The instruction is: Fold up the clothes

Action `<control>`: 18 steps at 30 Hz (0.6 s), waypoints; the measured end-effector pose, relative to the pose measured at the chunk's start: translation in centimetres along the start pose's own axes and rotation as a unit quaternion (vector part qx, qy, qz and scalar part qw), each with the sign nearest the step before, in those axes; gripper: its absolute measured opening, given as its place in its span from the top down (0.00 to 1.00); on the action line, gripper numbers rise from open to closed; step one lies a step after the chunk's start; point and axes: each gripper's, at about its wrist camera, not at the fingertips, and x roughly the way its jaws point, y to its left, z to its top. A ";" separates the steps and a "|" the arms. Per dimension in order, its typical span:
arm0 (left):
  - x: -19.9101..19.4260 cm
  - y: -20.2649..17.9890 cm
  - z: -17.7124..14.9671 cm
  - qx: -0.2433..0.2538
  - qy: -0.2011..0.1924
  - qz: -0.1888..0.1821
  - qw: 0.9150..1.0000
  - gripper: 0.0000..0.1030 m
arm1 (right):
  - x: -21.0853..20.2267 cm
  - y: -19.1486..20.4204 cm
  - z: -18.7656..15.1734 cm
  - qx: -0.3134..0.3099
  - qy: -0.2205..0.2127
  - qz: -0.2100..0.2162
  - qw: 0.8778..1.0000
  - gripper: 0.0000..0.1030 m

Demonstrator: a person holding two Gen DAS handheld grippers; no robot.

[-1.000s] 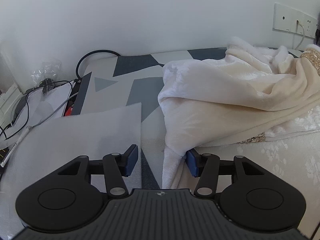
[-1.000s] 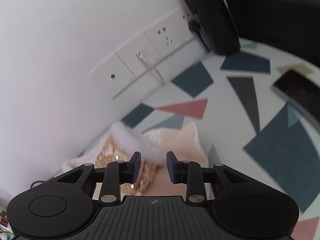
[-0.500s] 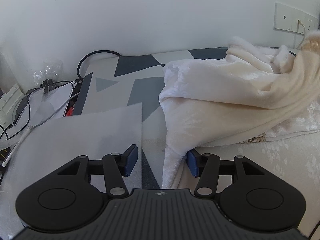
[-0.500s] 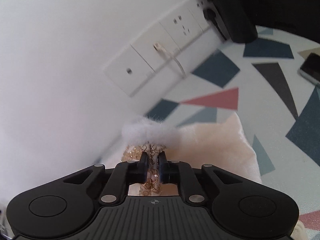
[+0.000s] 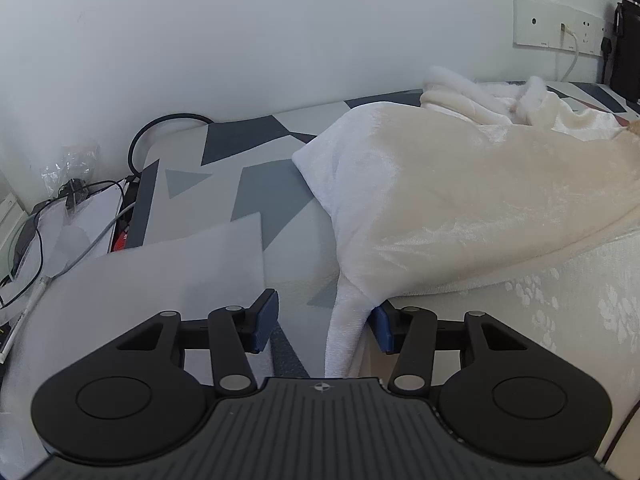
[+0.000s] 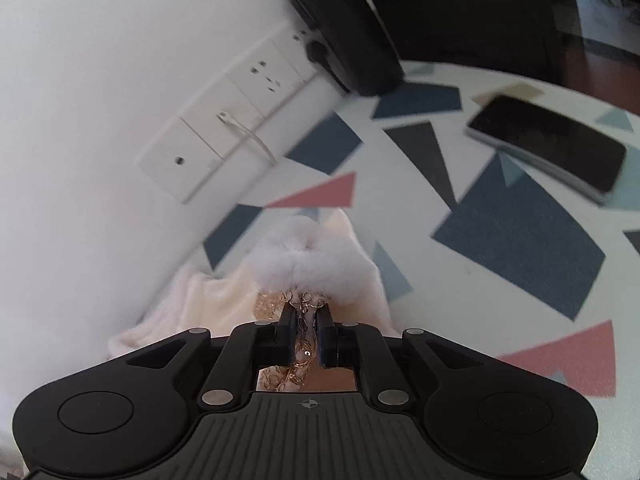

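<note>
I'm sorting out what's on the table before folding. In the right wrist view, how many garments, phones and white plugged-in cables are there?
Cream garment: 1
Phone: 1
White cable plugged into the wall: 1
Total: 3

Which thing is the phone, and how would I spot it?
Start at the patterned tabletop below the white wall sockets. Go to its far right side, away from the fluffy cream garment. The phone is the flat, shiny black slab lying there on a thin stack; nothing else nearby is flat and glossy.
</note>
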 end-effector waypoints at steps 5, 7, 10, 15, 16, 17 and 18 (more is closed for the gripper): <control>-0.3 0.2 -0.1 -0.014 0.001 0.004 1.000 0.51 | 1.9 0.8 0.1 -0.023 0.031 -0.036 0.999 0.91; -0.5 0.4 -0.2 -0.019 -0.001 0.006 1.000 0.51 | 0.3 2.5 -0.6 -0.071 -0.002 0.000 0.997 0.91; -0.4 0.5 -0.6 -0.024 0.001 0.011 1.000 0.51 | -2.8 4.1 -0.8 -0.096 -0.060 0.089 0.990 0.91; -0.3 -0.1 -0.5 -0.020 0.001 0.009 1.000 0.50 | -0.8 0.6 -0.1 -0.041 -0.043 0.031 0.998 0.91; -0.3 -0.2 -0.5 -0.017 0.001 0.011 1.000 0.49 | 0.8 -0.7 -0.5 -0.034 -0.015 -0.009 0.999 0.91; -0.3 -0.3 -0.5 -0.013 0.000 0.012 1.000 0.48 | 2.2 -1.9 -1.0 -0.024 0.016 -0.041 0.999 0.91; -0.2 -0.4 -0.4 -0.011 0.003 0.012 1.000 0.48 | 3.1 -3.1 -1.7 -0.008 0.038 -0.063 0.997 0.91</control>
